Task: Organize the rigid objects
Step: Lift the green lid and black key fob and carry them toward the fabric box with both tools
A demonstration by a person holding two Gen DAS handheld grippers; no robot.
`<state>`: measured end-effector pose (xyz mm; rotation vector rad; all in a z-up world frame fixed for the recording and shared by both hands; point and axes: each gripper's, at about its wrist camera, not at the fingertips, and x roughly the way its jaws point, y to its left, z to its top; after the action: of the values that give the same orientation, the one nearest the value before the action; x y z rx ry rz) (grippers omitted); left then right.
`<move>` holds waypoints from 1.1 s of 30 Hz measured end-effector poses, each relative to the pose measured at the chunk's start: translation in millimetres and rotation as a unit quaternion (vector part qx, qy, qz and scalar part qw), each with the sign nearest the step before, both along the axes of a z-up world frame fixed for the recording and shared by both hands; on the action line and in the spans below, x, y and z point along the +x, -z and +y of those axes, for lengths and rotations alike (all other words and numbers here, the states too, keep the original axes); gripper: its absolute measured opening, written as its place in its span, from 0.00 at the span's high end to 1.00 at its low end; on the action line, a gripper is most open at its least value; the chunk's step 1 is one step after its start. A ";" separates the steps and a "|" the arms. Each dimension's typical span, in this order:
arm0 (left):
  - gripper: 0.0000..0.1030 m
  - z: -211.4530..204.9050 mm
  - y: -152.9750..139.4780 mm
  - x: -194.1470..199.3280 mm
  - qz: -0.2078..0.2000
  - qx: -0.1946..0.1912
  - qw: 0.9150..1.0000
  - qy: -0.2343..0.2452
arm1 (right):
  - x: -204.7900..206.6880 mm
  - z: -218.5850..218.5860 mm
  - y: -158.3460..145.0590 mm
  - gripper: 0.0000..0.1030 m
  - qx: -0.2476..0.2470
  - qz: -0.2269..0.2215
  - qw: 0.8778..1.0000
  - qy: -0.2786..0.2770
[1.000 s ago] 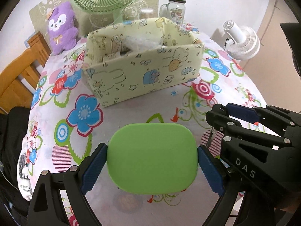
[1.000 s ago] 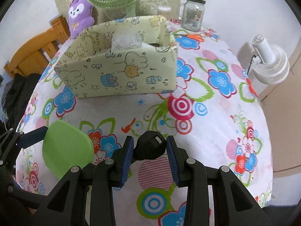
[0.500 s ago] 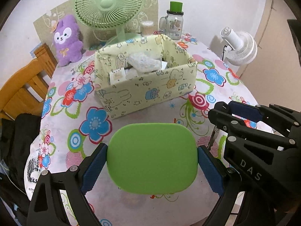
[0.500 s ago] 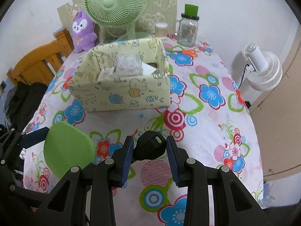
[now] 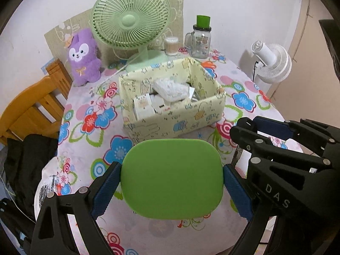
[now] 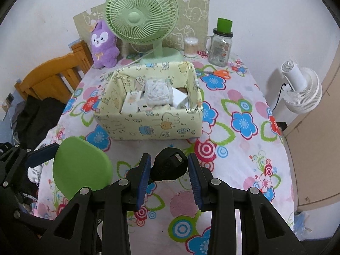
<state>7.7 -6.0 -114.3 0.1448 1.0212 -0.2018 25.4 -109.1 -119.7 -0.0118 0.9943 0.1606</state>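
Nearest, the left hand-held gripper stands wide, its blue pads pressed on both sides of a green lid, held clear above the surface. To its right the right hand-held gripper is clamped narrow on a small black object, also raised off the flowered cloth. Farther on, near the middle of the surface, sits a yellow patterned box holding white packets and small cartons. Beyond it, by the wall, stand a green fan, a purple plush to the left and a jar with a green cap to the right. A wooden chair is at far left, a white fan at far right.
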 end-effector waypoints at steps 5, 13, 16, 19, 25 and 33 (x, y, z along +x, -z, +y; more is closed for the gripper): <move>0.08 0.5 -8.9 5.1 -0.004 0.000 1.000 0.002 | 6.5 1.9 -9.6 0.63 0.000 -0.005 1.000 -0.006; 0.08 -2.0 -18.0 17.4 -0.006 -0.004 1.000 -0.001 | 20.8 -1.9 -23.1 0.63 0.000 -0.010 1.000 -0.012; 0.08 -3.4 -18.5 24.1 -0.005 0.000 1.000 -0.003 | 27.7 -4.4 -25.2 0.63 0.006 -0.008 1.000 -0.017; 0.08 -2.2 -18.1 31.6 -0.004 -0.002 1.000 -0.012 | 35.5 -6.2 -26.6 0.63 0.010 -0.005 1.000 -0.026; 0.08 -0.5 -16.8 46.4 0.001 -0.003 1.000 -0.031 | 54.6 -11.5 -27.1 0.63 0.016 0.005 0.999 -0.040; 0.08 4.5 -14.1 72.8 0.001 -0.016 0.998 -0.053 | 88.4 -14.6 -23.8 0.63 0.020 0.016 0.997 -0.071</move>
<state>80.5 -1.5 -100.3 0.0619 1.0237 -0.1214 113.8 -123.6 -95.9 -0.0426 1.0225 0.3123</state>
